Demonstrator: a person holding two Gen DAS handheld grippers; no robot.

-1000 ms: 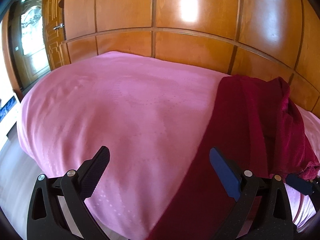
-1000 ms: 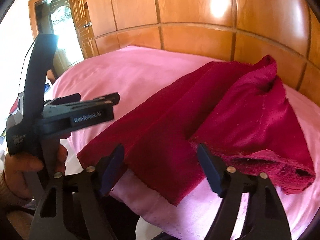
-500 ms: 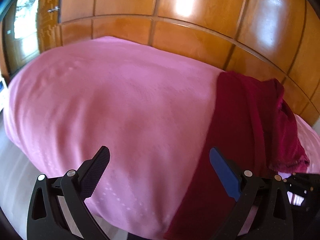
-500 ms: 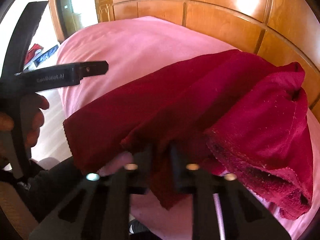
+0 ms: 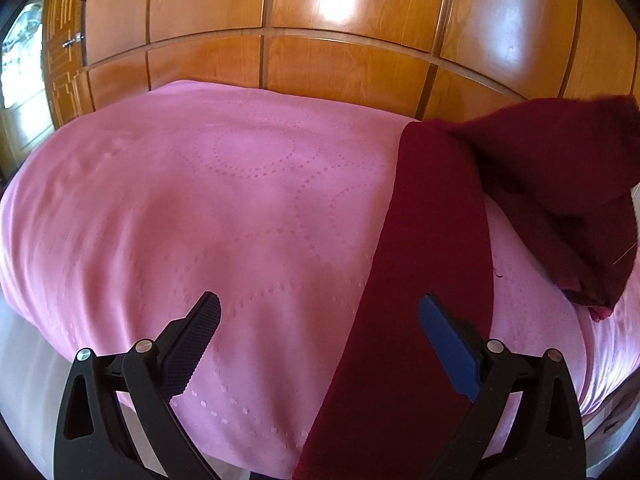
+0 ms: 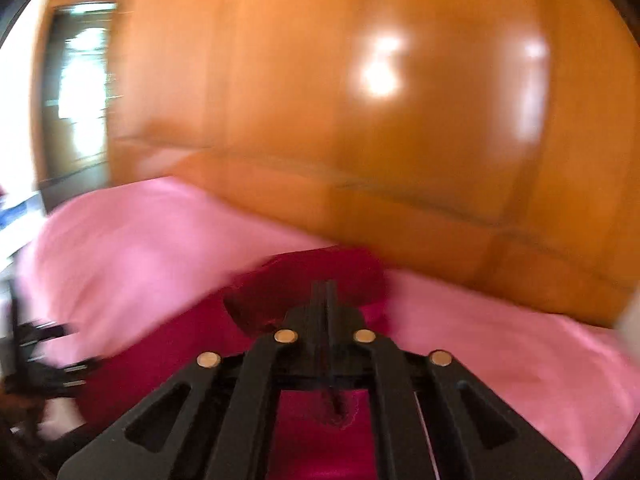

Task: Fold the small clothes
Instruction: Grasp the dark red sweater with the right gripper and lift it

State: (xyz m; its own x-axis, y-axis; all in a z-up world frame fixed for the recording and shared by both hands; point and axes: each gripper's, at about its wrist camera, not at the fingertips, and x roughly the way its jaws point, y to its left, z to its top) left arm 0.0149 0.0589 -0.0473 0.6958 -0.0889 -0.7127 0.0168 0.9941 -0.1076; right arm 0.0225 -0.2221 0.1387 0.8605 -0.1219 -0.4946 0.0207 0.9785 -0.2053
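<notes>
A dark red garment (image 5: pixel 432 248) lies on the pink bedspread (image 5: pixel 224 208). One long strip of it runs toward the near edge, and its right part is lifted off the bed in a hanging fold (image 5: pixel 560 168). My left gripper (image 5: pixel 320 344) hovers open over the near edge, its right finger (image 5: pixel 448 348) above the strip and nothing between the fingers. In the blurred right wrist view my right gripper (image 6: pixel 325 292) is shut on the red garment (image 6: pixel 304 276), with cloth bunched around the jaws and raised above the bed.
Glossy wooden wardrobe panels (image 5: pixel 344 16) rise right behind the bed. A door with glass (image 5: pixel 24 60) stands at the far left. The floor (image 5: pixel 24 392) shows beyond the bed's near left corner. The other gripper (image 6: pixel 44 368) shows blurred at the left of the right wrist view.
My right gripper closed on the red garment's near edge and swung up, lifting the cloth's right part off the bed. The left gripper stayed open and barely shifted.
</notes>
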